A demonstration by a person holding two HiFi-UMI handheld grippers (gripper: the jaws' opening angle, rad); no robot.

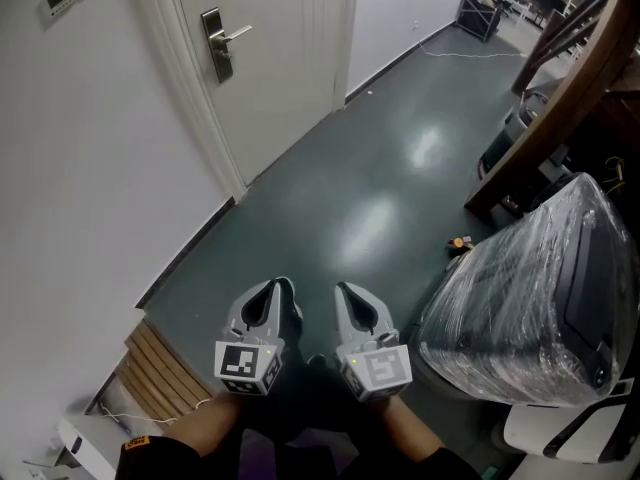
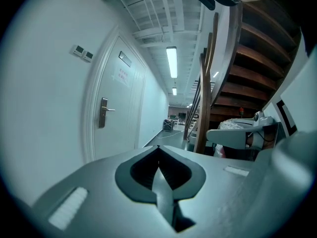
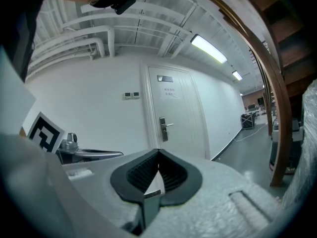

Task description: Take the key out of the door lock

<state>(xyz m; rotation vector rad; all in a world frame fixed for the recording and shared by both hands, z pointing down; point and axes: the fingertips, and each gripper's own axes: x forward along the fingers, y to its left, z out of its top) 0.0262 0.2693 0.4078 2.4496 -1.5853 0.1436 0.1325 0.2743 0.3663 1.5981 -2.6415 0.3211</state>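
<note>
Showing the left claw (image 2: pixel 158 148) pressing its two jaws together right up to the tip and gripping nothing. Showing the right claw (image 3: pixel 158 152) doing the same, closing its ribbed inner faces on each other and carrying nothing. Hanging side by side, near each other but not touching, low over the dark floor (image 1: pixel 380 198), and pointing roughly level.

Standing well apart from both claws, up and to the left in the head view: the white door (image 1: pixel 280 88), sitting closed and bearing the door lock (image 1: pixel 216 56) as a metal plate, with a lever handle (image 1: pixel 234 35) sticking out to the right. Leaving the key unresolved at this range, too small in all three views to tell whether it is sitting in the keyhole under the lever. Flanking the scene on the right: a plastic-wrapped machine (image 1: pixel 540 288) and a wooden staircase (image 1: pixel 575 68).

Reading as the approach step, judging by the gap to the door: not yet touching the lock, not yet starting the extraction. Calling next for closing in on the plate, opening one claw, setting its jaws either side of the key's head, clamping, and pulling straight out along the keyhole, possibly after turning the key back to its release position.
</note>
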